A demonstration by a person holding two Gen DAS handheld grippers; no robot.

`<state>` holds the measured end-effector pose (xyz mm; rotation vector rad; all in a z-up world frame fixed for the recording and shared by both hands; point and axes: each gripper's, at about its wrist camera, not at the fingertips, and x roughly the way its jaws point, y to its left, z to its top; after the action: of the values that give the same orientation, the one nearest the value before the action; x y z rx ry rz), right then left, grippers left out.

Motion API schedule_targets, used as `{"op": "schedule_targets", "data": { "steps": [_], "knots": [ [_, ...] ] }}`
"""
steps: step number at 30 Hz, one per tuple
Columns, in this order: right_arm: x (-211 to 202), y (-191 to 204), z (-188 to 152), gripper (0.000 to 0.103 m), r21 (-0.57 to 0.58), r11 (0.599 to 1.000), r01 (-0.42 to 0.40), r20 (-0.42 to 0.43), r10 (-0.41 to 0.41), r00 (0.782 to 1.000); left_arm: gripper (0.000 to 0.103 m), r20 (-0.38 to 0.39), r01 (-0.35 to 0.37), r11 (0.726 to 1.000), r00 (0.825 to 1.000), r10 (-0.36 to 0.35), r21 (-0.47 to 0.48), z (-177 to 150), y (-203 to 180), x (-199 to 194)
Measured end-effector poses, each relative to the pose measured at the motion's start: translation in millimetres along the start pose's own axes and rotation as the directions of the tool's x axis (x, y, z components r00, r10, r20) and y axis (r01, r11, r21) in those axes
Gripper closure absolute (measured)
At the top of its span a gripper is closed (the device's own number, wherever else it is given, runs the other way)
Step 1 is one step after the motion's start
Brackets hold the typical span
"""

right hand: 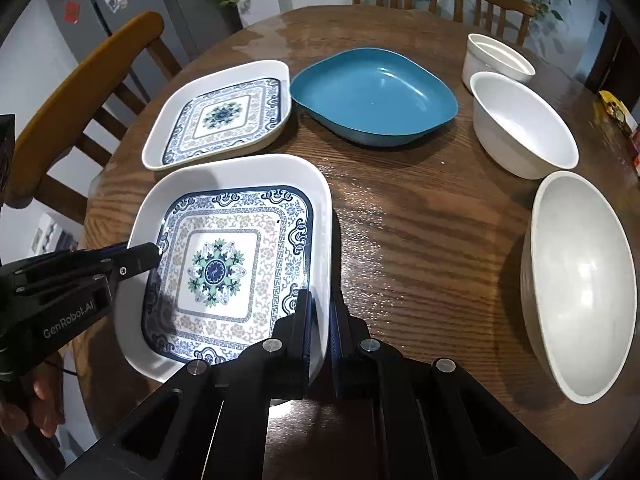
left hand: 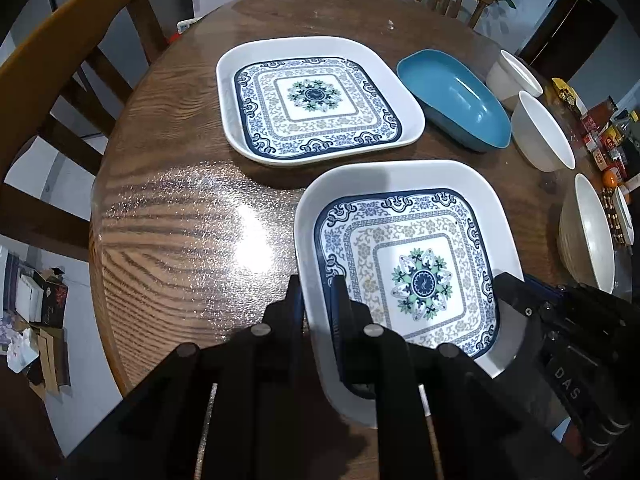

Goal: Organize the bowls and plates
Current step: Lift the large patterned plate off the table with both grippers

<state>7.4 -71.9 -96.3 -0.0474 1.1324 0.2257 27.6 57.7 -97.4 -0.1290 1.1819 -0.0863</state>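
A square patterned plate is at the near side of the round wooden table. My left gripper is shut on its left rim. My right gripper is shut on its right rim; it also shows at the right of the left wrist view. The left gripper appears at the left of the right wrist view. A second identical plate lies flat further back. A blue dish lies to its right.
Two white bowls stand at the far right, and a larger pale bowl at the near right. Wooden chairs ring the table. Small packets crowd the right edge.
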Motion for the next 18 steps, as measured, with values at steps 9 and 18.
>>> {"op": "schedule_targets", "data": {
  "steps": [9, 18],
  "knots": [
    [4.5, -0.8, -4.5, 0.093, 0.021, 0.998, -0.054, -0.028, 0.055, 0.998, 0.092, -0.014, 0.016, 1.000, 1.000, -0.017, -0.022, 2.0, 8.8, -3.7],
    [3.4, 14.0, -3.2, 0.093, -0.037, 0.998, -0.057, -0.023, 0.056, 0.998, 0.092, -0.015, -0.010, 1.000, 1.000, 0.010, -0.022, 3.8, 15.4, -7.2]
  ]
}}
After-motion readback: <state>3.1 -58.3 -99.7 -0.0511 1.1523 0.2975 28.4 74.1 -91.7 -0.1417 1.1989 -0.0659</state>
